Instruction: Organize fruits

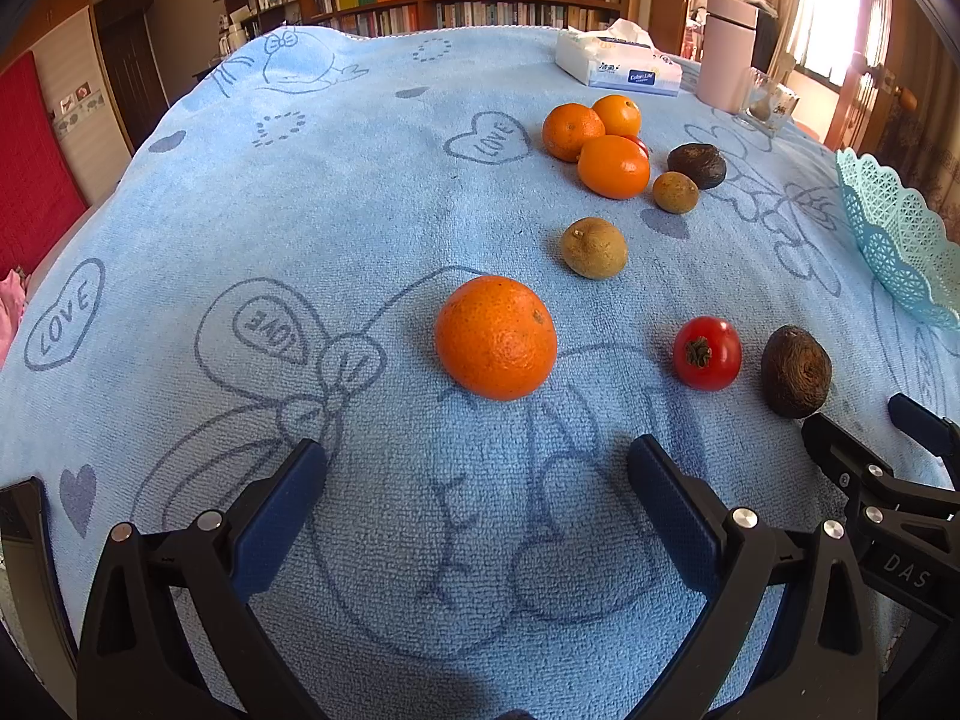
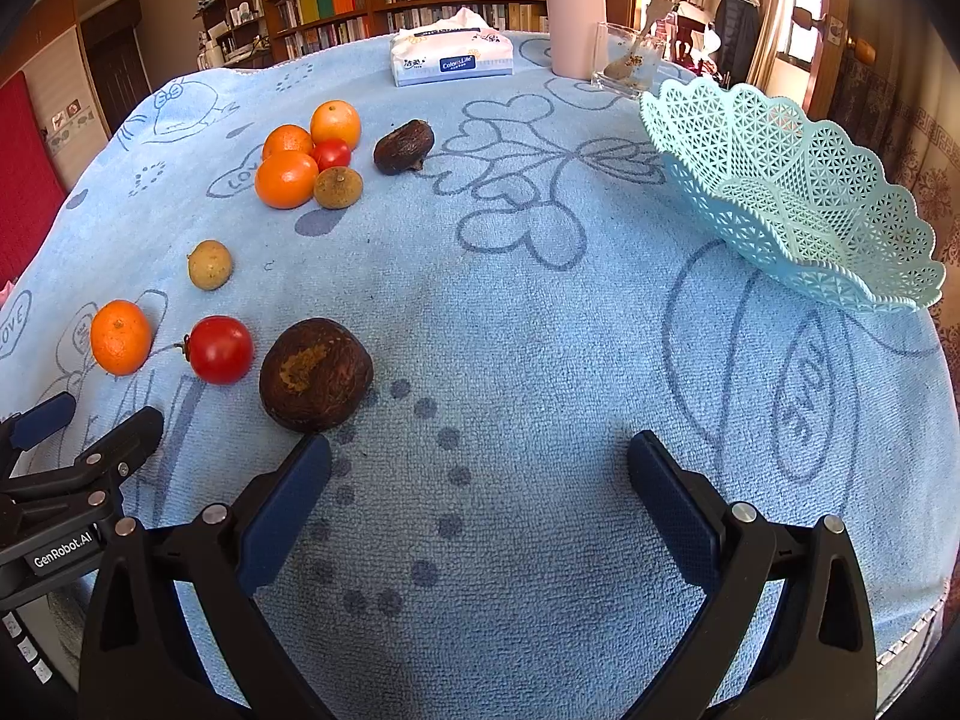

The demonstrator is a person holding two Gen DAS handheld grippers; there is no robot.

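Fruits lie on a blue towel. Near me are an orange [image 1: 495,337] [image 2: 120,337], a red tomato [image 1: 707,353] [image 2: 220,349] and a dark brown fruit [image 1: 795,371] [image 2: 315,374]. A tan fruit [image 1: 594,247] [image 2: 209,264] lies further back. At the back is a cluster of three oranges [image 1: 613,167] [image 2: 286,179], a small tomato [image 2: 331,153], a tan fruit [image 1: 675,192] and another dark fruit [image 1: 697,165] [image 2: 403,147]. A light blue lattice basket [image 2: 798,198] [image 1: 900,234] stands empty at the right. My left gripper [image 1: 477,480] is open, just short of the orange. My right gripper [image 2: 480,474] is open, its left finger beside the dark fruit.
A tissue pack [image 2: 451,55] [image 1: 618,63], a pink canister [image 2: 573,12] [image 1: 729,48] and a clear glass holder [image 2: 630,60] stand at the table's far edge. Bookshelves line the back wall. The table's right edge lies just beyond the basket.
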